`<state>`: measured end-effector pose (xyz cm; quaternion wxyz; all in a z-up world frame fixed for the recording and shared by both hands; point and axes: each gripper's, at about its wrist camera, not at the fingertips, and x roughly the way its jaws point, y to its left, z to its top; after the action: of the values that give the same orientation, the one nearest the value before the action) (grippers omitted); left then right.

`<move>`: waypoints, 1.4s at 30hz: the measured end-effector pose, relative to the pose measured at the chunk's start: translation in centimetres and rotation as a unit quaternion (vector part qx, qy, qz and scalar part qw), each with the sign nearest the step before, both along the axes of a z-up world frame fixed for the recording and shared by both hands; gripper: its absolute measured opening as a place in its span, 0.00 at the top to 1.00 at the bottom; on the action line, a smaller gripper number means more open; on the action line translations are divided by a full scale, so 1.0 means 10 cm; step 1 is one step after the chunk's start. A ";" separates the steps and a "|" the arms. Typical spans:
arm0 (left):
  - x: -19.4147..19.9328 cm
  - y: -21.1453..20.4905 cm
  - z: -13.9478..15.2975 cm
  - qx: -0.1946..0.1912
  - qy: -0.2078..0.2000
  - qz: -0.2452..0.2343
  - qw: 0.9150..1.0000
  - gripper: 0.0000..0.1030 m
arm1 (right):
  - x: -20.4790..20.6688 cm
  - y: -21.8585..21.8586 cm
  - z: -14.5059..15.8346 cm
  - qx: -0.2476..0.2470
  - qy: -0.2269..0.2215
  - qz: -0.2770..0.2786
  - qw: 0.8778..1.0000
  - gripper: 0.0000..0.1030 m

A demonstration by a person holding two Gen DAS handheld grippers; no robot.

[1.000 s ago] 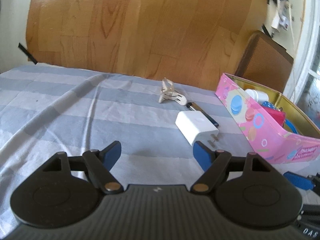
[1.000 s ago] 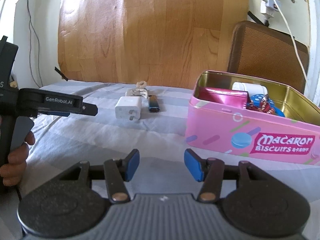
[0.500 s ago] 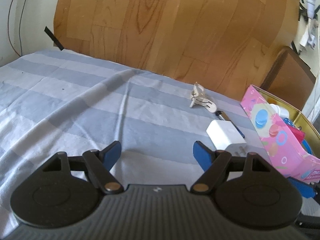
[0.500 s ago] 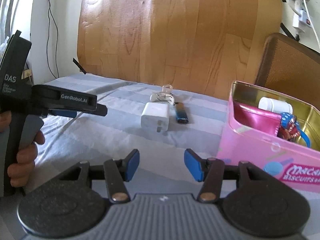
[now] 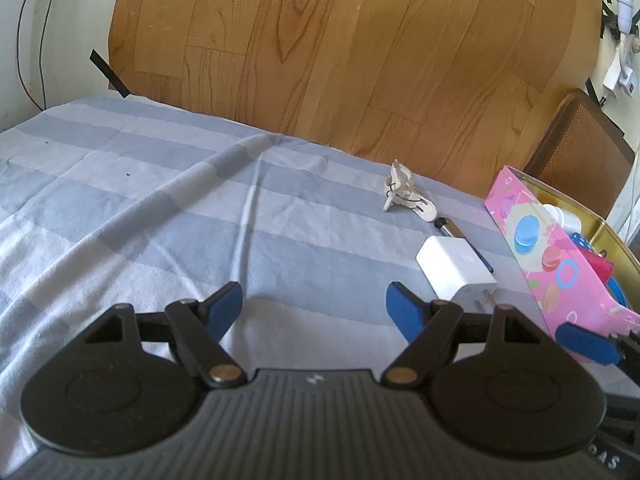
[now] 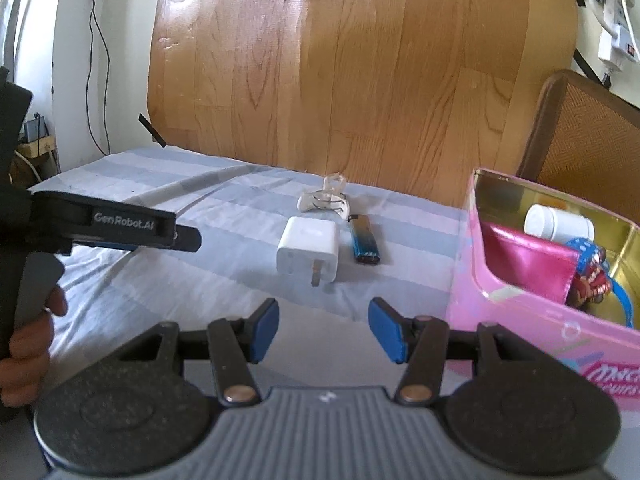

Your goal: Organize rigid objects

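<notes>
A white plug adapter (image 6: 309, 249) (image 5: 454, 266) lies on the striped cloth, prongs toward me. Beside it on the right is a blue lighter (image 6: 364, 242) (image 5: 460, 236), and behind both a clear hair clip (image 6: 326, 199) (image 5: 402, 192). The pink biscuit tin (image 6: 520, 312) (image 5: 560, 276) stands open at the right with a white bottle (image 6: 558, 222), a pink pouch (image 6: 528, 256) and a blue strap inside. My right gripper (image 6: 323, 326) is open, just short of the adapter, nothing between its pads. My left gripper (image 5: 314, 312) is open over bare cloth, left of the adapter.
A wooden board (image 5: 340, 48) leans upright behind the table. A brown chair back (image 6: 580, 136) stands behind the tin. In the right wrist view a hand (image 6: 24, 344) holds the left gripper's black body at the far left. Cables and a socket hang on the wall.
Both views have rolled and shifted. In the right wrist view the adapter, lighter and clip slid rightward to the centre and the tin moved toward the right edge. Both grippers' jaw widths are unchanged.
</notes>
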<state>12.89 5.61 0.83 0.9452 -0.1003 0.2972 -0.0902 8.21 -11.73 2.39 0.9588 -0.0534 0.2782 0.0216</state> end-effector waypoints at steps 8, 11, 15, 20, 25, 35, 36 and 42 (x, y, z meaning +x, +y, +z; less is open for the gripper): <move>0.00 -0.01 -0.01 0.002 0.001 0.001 1.000 0.22 | 0.27 -0.01 0.01 0.022 0.009 0.005 1.000 0.49; 0.01 -0.01 -0.01 -0.001 0.002 0.003 1.000 0.22 | 0.41 0.00 -0.02 0.034 0.025 0.009 0.999 0.44; 0.02 0.00 -0.01 -0.006 0.004 0.006 1.000 0.22 | 0.63 -0.01 -0.07 0.053 0.052 0.007 0.997 0.43; 0.03 0.00 -0.01 -0.005 0.005 0.006 1.000 0.21 | 0.86 0.02 -0.16 0.056 0.073 -0.004 0.996 0.42; 0.04 0.01 -0.01 -0.005 0.005 0.005 1.000 0.20 | 0.87 0.04 -0.20 0.049 0.059 0.003 0.997 0.51; 0.04 -0.01 -0.01 -0.004 0.005 0.004 1.000 0.18 | 0.59 0.05 -0.16 0.040 0.051 0.028 0.998 0.52; 0.04 -0.01 -0.01 -0.003 0.005 0.004 1.000 0.18 | 0.54 0.03 -0.16 0.041 0.051 0.031 0.997 0.52; 0.04 -0.02 -0.01 -0.001 0.004 -0.002 1.000 0.17 | 0.12 -0.04 -0.14 0.033 0.049 0.058 0.997 0.52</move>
<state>13.31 5.39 0.75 0.9437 -0.1013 0.3011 -0.0923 9.36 -12.09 0.98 0.9424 -0.0366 0.3202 0.0894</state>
